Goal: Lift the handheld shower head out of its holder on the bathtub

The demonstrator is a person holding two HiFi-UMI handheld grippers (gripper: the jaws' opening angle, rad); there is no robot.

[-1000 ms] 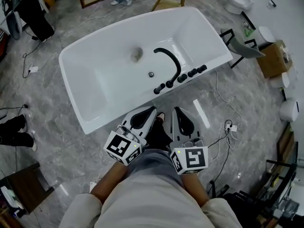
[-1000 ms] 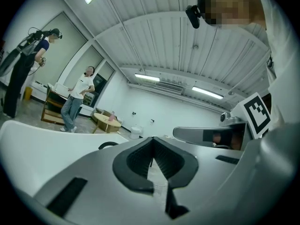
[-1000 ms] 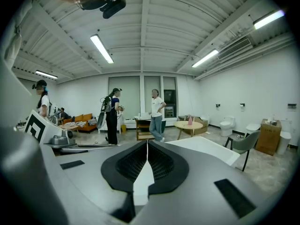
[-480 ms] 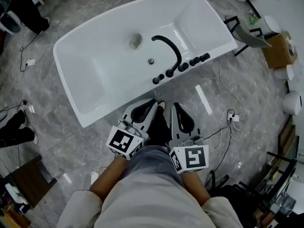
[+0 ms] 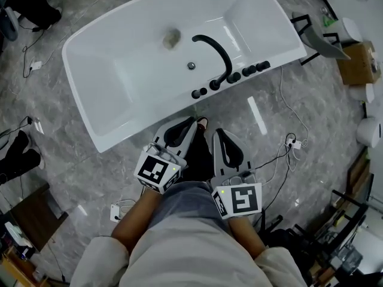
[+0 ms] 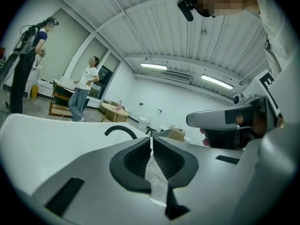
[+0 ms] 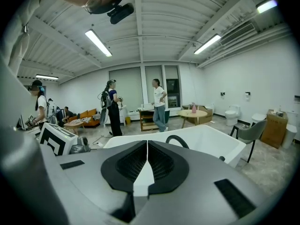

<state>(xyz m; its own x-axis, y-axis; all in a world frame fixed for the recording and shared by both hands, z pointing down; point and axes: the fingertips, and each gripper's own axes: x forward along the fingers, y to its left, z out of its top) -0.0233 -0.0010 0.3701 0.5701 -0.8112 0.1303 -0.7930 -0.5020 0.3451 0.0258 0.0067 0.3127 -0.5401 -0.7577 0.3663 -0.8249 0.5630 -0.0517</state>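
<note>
handheld shower head [image 5: 261,67] is, as far as the head view lets me judge, the piece at the right end of the row of black fittings [image 5: 233,76] on the bathtub's near rim; at this size i cannot say for sure which fitting it is, and none of them looks lifted out.

grey marbled floor [image 5: 72,172] fills most of the head view. white bathtub [image 5: 108,82] lies slantwise across the upper half, and nothing but its fittings shows inside it. the person stands just short of its near rim, knees and both forearms low in the picture. a grey chair [image 5: 323,43] and a cardboard box [image 5: 357,64] stand off the tub's right end.

left gripper [image 5: 190,122] and right gripper [image 5: 217,133] are held side by side above the floor, pointing toward the tub, well apart from the fittings. in each gripper view the jaws are pressed together with nothing between them.

a curved black spout [image 5: 215,52] arches from the rim over the basin. thin cables [image 5: 287,109] trail across the floor to the right. the round drain [image 5: 172,39] sits in the tub's bottom. a shoe [image 5: 202,123] tip shows between the two grippers.
</note>
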